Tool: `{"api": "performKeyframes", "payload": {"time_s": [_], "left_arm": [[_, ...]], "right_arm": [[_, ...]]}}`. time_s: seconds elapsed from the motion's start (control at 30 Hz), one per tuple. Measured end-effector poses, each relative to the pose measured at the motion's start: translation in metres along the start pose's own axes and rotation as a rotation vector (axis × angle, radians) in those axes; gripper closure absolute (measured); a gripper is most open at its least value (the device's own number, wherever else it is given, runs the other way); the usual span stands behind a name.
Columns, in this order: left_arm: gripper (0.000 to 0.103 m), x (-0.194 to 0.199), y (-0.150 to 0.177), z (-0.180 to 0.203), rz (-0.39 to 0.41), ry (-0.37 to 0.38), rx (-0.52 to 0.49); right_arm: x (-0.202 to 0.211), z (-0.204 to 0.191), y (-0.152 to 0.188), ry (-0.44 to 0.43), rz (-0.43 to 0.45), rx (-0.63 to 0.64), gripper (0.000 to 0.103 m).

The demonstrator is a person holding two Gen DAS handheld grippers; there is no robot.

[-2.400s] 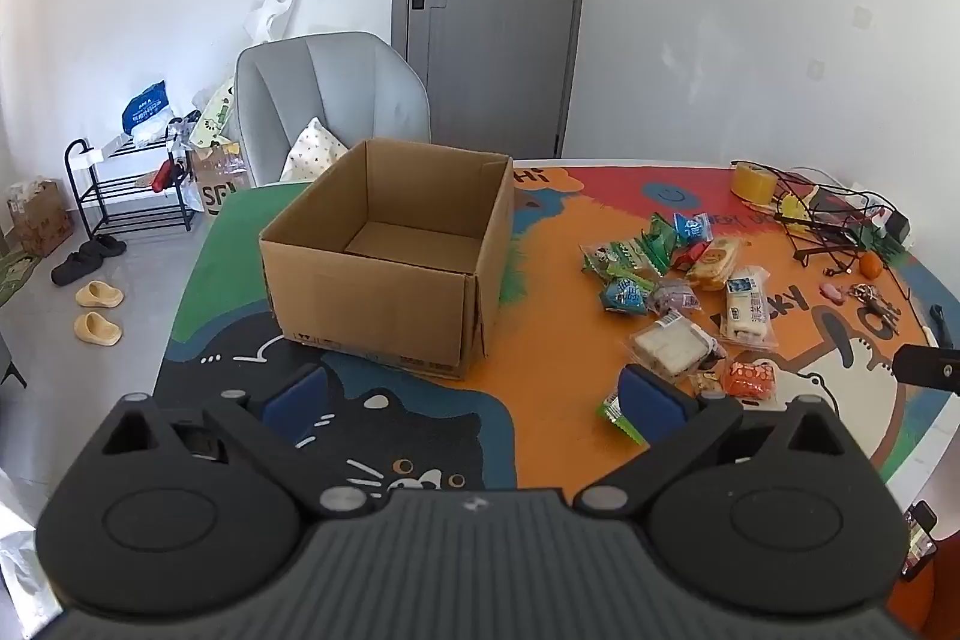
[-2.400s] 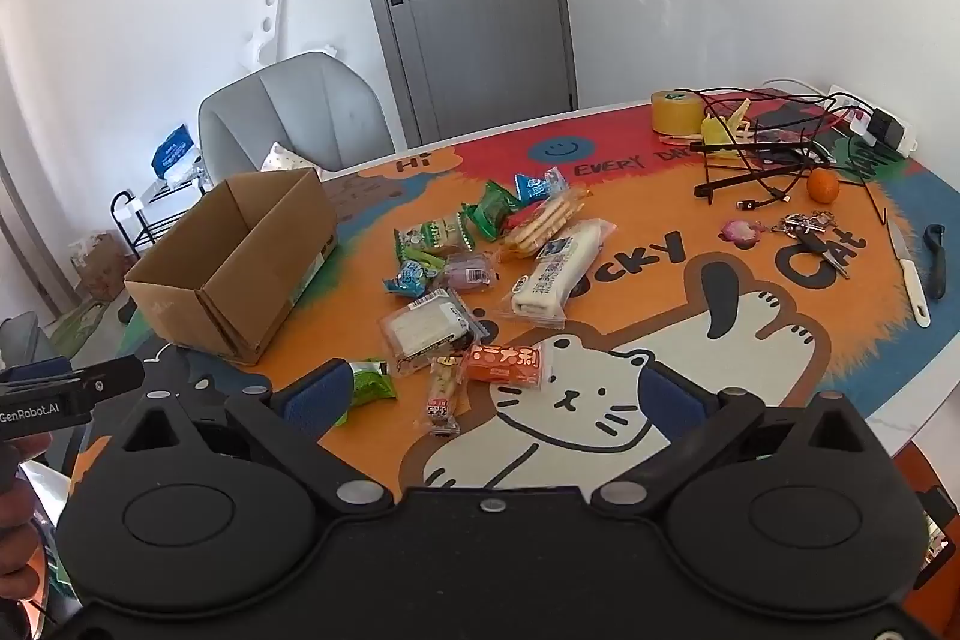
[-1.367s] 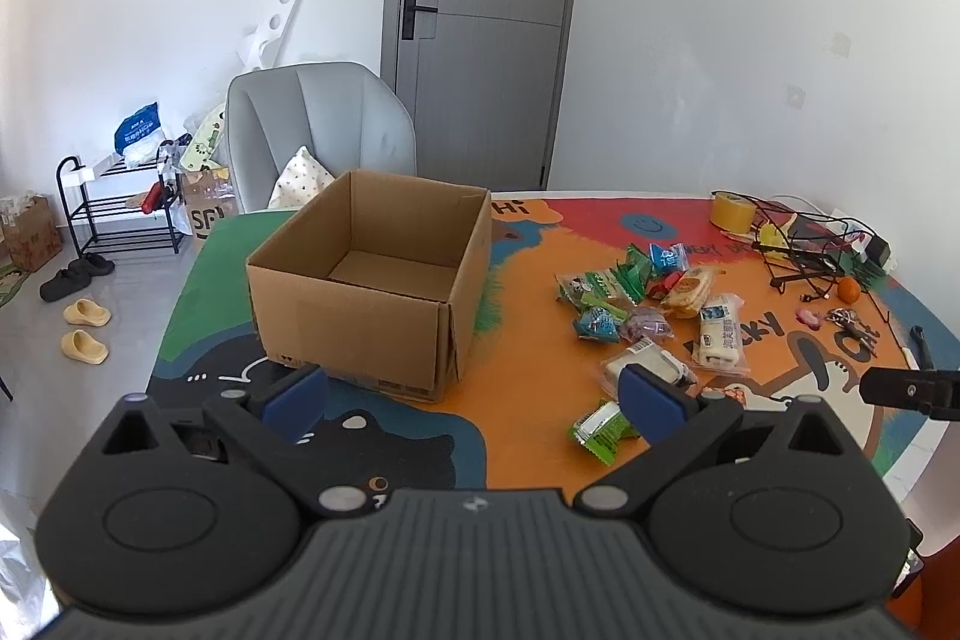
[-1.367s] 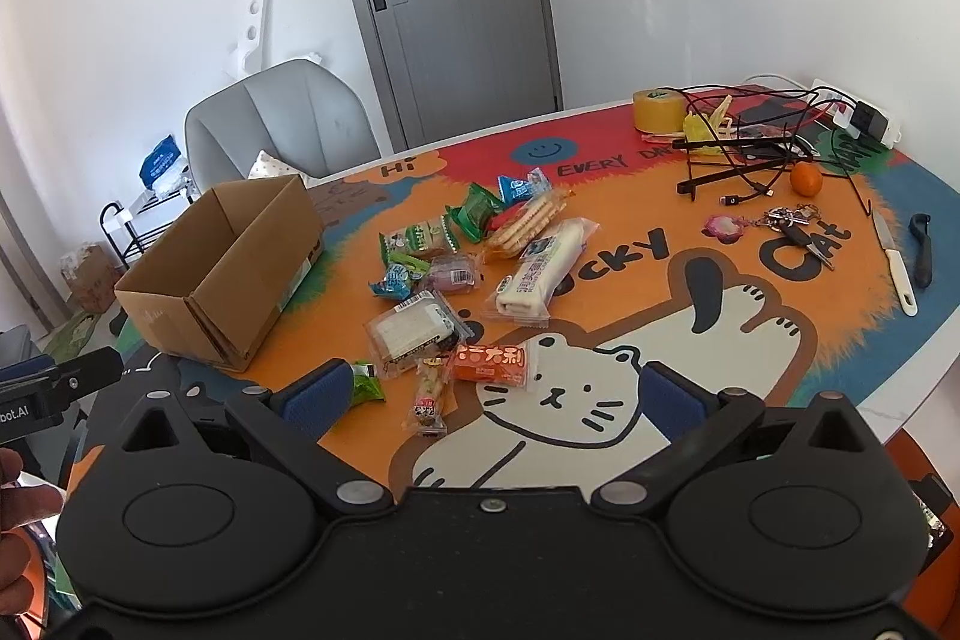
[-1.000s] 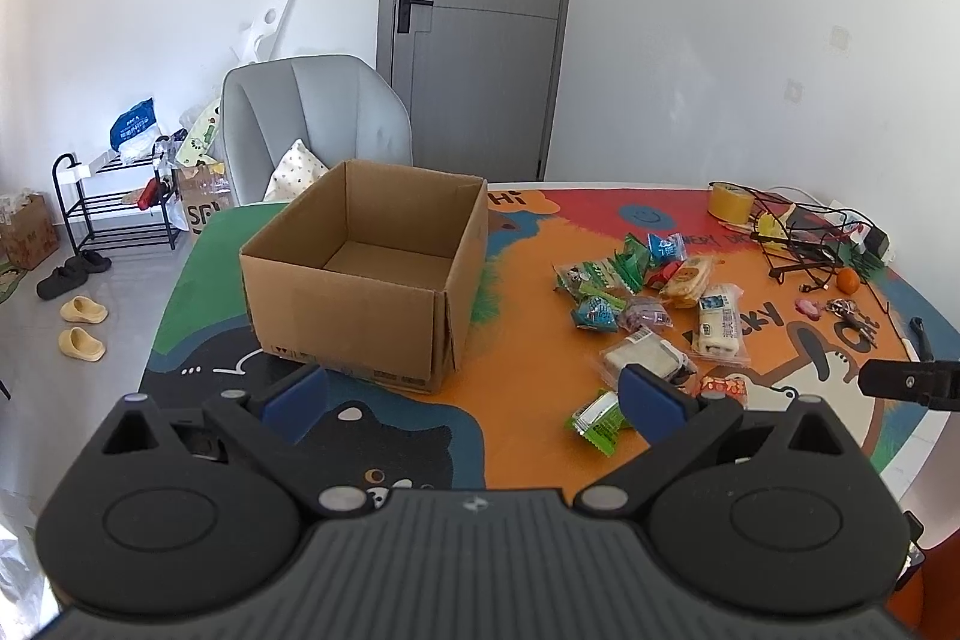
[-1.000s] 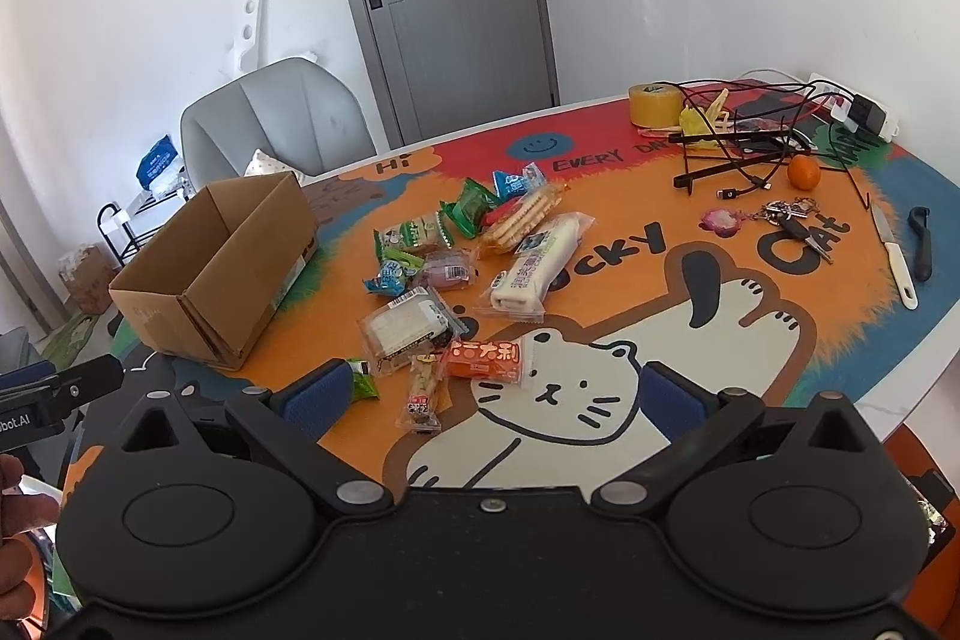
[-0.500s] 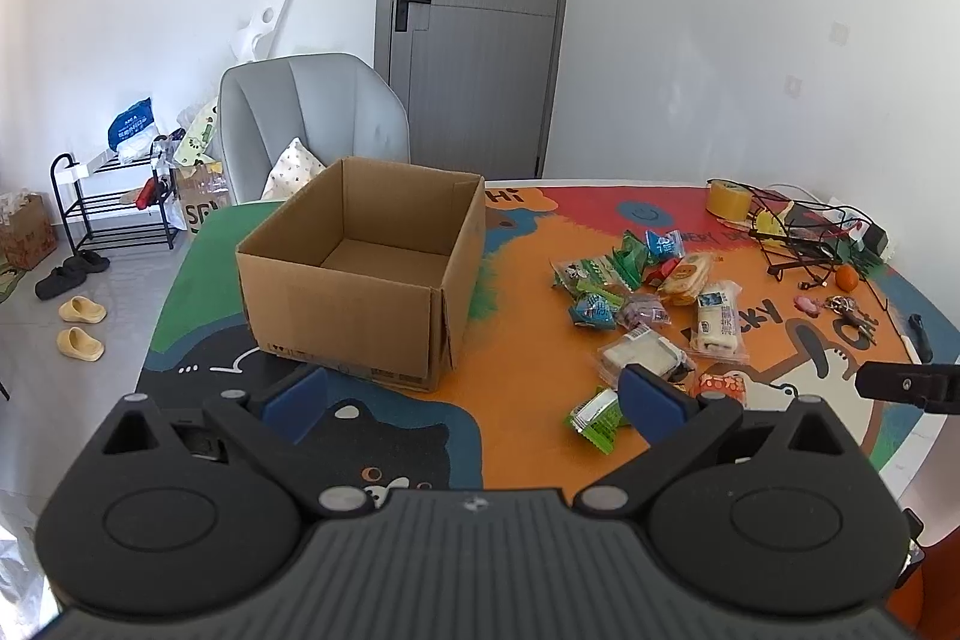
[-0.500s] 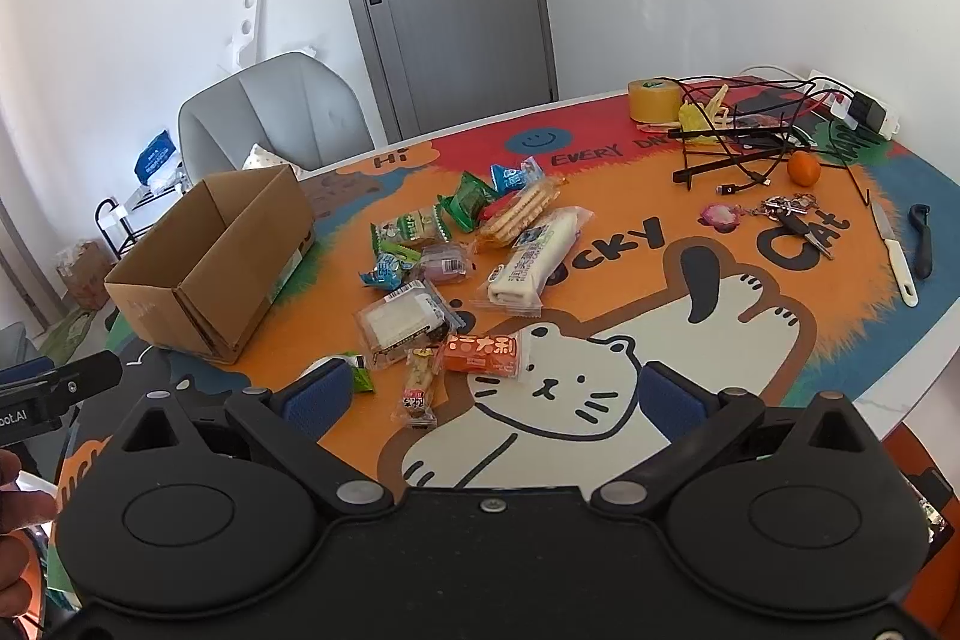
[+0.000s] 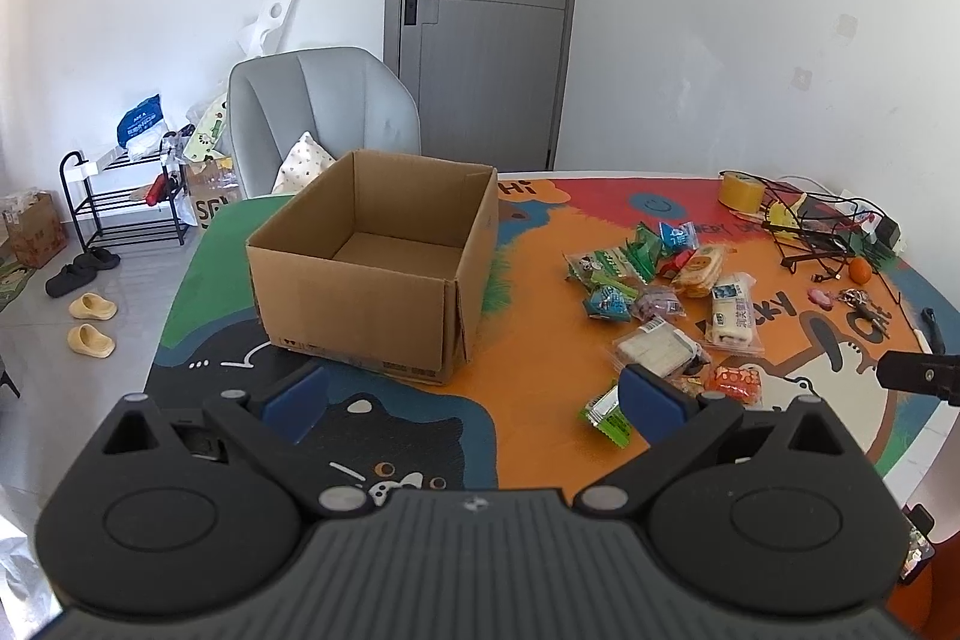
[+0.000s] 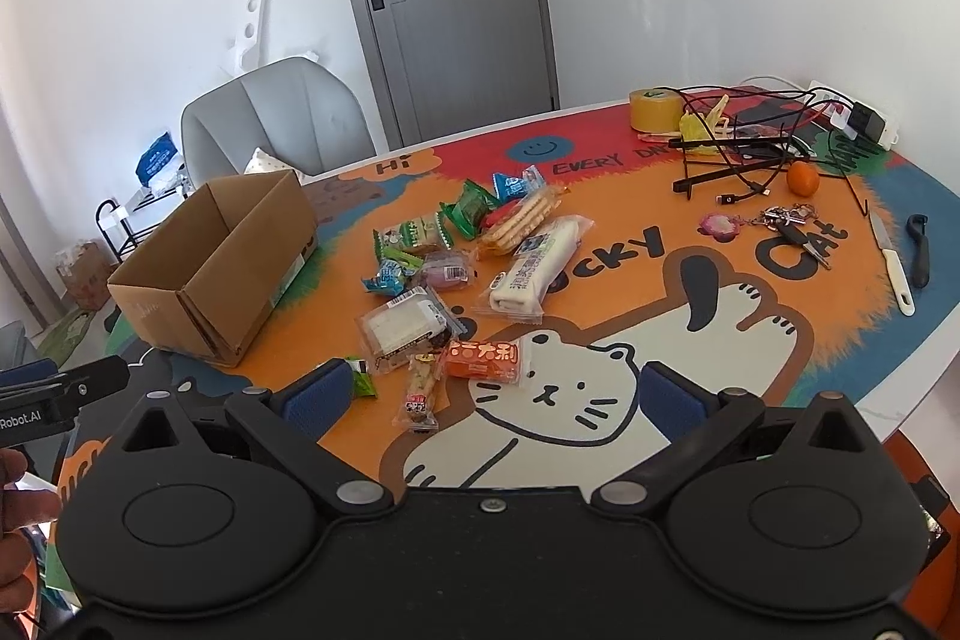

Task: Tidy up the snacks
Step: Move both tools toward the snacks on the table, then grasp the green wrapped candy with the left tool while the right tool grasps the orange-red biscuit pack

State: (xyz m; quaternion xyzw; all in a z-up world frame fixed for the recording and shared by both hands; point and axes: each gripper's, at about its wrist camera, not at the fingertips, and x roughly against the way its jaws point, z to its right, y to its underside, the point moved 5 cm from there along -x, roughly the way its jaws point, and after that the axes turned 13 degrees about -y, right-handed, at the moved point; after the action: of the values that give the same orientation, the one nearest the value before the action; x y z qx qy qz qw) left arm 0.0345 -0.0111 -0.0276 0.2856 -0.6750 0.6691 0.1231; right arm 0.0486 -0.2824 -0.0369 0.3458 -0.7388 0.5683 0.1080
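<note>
The left tongs are spread wide and hold nothing. The right tongs are spread wide too, and empty. Both hang above the near edge of the bench, which has a big cat picture on it. An open cardboard box sits on the left part of the bench. The snacks lie in a loose pile to the right of the box, not in it. A green packet lies near the left tongs' right tip. An orange packet lies near the right tongs.
</note>
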Motion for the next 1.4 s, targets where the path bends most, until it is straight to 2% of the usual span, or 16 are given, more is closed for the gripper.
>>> {"api": "performKeyframes", "payload": {"time_s": [0.27, 0.57, 1.03, 1.2, 1.4], "left_arm": [[0.001, -0.005, 0.002, 0.004, -0.008, 0.001, -0.003], [0.001, -0.027, 0.009, 0.025, -0.032, -0.008, -0.026], [0.001, -0.055, 0.016, 0.065, -0.061, 0.038, -0.047], [0.005, -0.067, 0.023, 0.078, -0.068, 0.046, -0.052], [0.011, -0.082, 0.027, 0.092, -0.077, 0.060, -0.069]], "right_arm": [[-0.010, 0.001, 0.004, -0.010, -0.001, 0.018, 0.000], [-0.029, 0.016, 0.013, 0.006, -0.013, 0.033, 0.000], [-0.057, 0.041, 0.019, 0.011, -0.019, 0.022, 0.000], [-0.067, 0.045, 0.019, -0.009, -0.023, 0.009, 0.001], [-0.084, 0.044, 0.019, -0.037, -0.042, 0.012, 0.011]]}}
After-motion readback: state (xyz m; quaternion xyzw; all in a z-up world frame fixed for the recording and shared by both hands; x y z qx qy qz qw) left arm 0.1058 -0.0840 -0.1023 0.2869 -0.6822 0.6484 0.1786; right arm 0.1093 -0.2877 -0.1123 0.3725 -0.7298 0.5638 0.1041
